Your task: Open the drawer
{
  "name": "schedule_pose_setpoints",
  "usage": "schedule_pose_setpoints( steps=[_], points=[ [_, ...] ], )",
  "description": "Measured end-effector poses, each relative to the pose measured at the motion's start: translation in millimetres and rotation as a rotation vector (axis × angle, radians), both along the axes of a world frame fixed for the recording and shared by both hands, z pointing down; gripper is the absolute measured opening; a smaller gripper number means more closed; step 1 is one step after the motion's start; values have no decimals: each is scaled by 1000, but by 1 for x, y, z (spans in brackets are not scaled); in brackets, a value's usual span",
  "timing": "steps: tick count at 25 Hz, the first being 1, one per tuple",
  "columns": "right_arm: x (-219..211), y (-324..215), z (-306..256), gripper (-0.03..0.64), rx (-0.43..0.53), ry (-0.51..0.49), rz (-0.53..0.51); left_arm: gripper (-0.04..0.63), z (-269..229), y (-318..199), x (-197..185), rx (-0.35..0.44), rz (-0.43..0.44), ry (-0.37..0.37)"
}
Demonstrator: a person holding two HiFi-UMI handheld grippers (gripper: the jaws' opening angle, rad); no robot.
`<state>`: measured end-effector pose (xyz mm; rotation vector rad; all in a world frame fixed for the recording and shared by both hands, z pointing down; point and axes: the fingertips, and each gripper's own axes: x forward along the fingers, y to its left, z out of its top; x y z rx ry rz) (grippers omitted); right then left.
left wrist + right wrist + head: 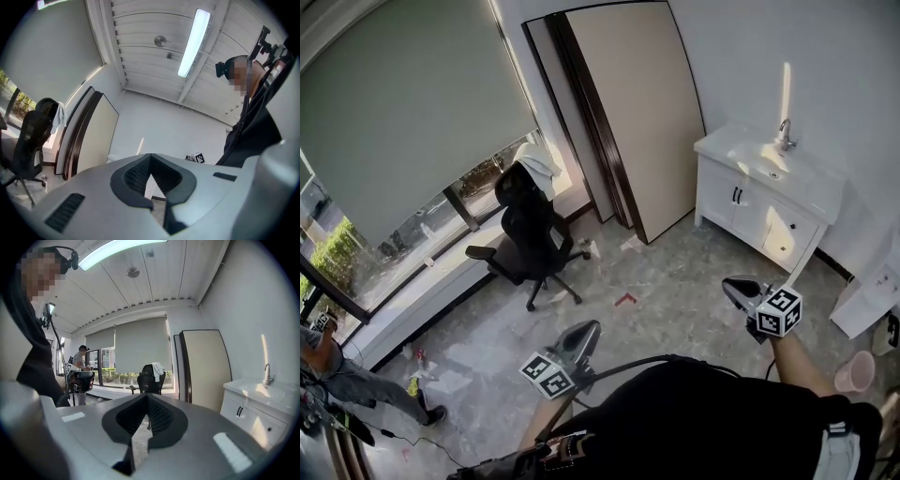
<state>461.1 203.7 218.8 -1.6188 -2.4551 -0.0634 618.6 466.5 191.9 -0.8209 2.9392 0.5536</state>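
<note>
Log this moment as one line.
left claw: shut, empty | right claw: shut, empty | sink cabinet: closed, untouched

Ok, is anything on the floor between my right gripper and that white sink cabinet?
Nothing visible is. Bare floor runs from the right gripper to the white sink cabinet; the black office chair stands well off to the left.

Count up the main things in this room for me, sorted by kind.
grippers: 2 (left gripper, right gripper)
office chair: 1
sink cabinet: 1
faucet: 1
pink bucket: 1
Total: 6
</note>
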Motion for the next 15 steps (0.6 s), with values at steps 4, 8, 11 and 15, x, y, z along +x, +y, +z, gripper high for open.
schedule_pose_setpoints(
  steps=[4, 8, 11, 15],
  points=[
    [-43, -24, 5, 2, -1, 6, 10, 0, 4, -22, -40, -4, 3, 7],
    [-76, -37, 14, 2, -6, 25, 42, 0, 8, -29, -72, -5, 24, 13],
    [-88, -34, 20, 2, 8, 39, 57, 0, 10, -19, -90, 3, 30, 23],
    [-112, -27, 25, 2, 18, 34, 102, 0, 20, 1, -124, 23, 55, 24]
  ],
)
